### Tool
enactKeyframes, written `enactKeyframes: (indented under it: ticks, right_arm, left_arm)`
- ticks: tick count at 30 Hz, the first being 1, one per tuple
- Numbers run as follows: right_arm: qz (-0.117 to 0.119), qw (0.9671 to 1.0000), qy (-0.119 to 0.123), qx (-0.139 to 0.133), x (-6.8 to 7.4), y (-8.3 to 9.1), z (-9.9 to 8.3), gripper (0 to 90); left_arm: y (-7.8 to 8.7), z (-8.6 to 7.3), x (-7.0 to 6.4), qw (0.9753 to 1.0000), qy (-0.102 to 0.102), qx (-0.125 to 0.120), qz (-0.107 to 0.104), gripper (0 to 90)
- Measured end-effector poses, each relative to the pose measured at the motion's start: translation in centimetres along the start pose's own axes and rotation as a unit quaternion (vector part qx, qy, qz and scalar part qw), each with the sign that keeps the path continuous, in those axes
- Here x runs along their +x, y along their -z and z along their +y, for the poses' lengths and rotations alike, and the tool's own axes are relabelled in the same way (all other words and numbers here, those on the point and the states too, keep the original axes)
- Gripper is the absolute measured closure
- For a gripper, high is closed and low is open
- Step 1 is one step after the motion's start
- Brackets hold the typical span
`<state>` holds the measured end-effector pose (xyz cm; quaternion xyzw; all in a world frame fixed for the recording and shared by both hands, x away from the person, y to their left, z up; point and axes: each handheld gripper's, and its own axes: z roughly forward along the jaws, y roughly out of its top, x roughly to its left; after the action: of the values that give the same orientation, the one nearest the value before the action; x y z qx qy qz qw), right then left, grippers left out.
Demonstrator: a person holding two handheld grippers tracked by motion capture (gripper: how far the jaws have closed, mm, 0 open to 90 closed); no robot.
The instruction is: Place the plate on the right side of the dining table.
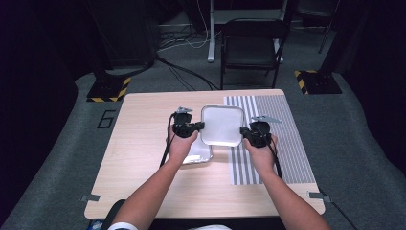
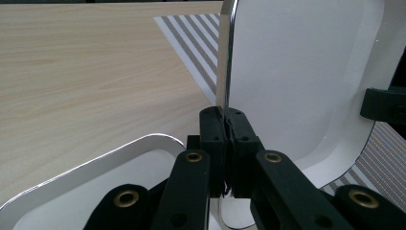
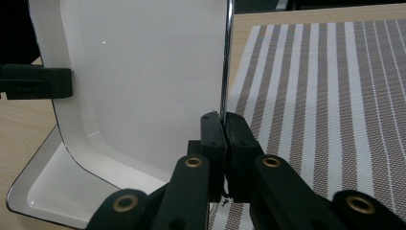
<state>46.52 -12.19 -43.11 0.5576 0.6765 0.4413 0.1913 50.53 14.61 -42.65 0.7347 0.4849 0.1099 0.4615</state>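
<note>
A white metal tray hangs level above the table, held at both short sides. My left gripper is shut on its left rim; in the left gripper view the jaws pinch the thin edge of the tray. On the opposite rim my right gripper is shut, and its own view shows the jaws clamped on the tray. A second tray lies flat on the table under my left hand, partly beneath the held one.
A grey-and-white striped mat covers the right part of the wooden table. Beyond the far edge stands a dark folding chair. Bare wood lies to the left of the trays.
</note>
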Motion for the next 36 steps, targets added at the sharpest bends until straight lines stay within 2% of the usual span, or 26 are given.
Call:
enactKeyframes:
  ticks: [3,9,25,28,36]
  right_arm:
    - [-0.003,1.0000,-0.001,-0.002,-0.4,0.3,0.0,87.6]
    - [-0.012,0.9999,-0.007,-0.003,-1.2,0.8,-0.2,87.6]
    - [-0.014,0.9996,-0.015,-0.018,-3.0,2.0,-0.2,87.7]
    - [-0.014,0.9996,-0.014,-0.021,-3.3,2.2,-0.3,87.7]
    - [-0.017,0.9996,-0.015,-0.018,-4.3,2.7,-0.5,87.7]
  left_arm:
    - [-0.5,0.0,-0.3,1.0000,0.004,0.003,-0.006,87.3]
    - [-1.1,0.3,-1.0,0.9999,-0.004,0.006,-0.009,87.3]
    - [-2.1,0.8,-2.7,0.9998,-0.006,0.008,-0.015,87.3]
    - [-2.5,0.8,-2.9,0.9998,-0.001,0.009,-0.020,87.3]
    - [-3.2,0.7,-3.9,0.9996,-0.002,0.012,-0.024,87.2]
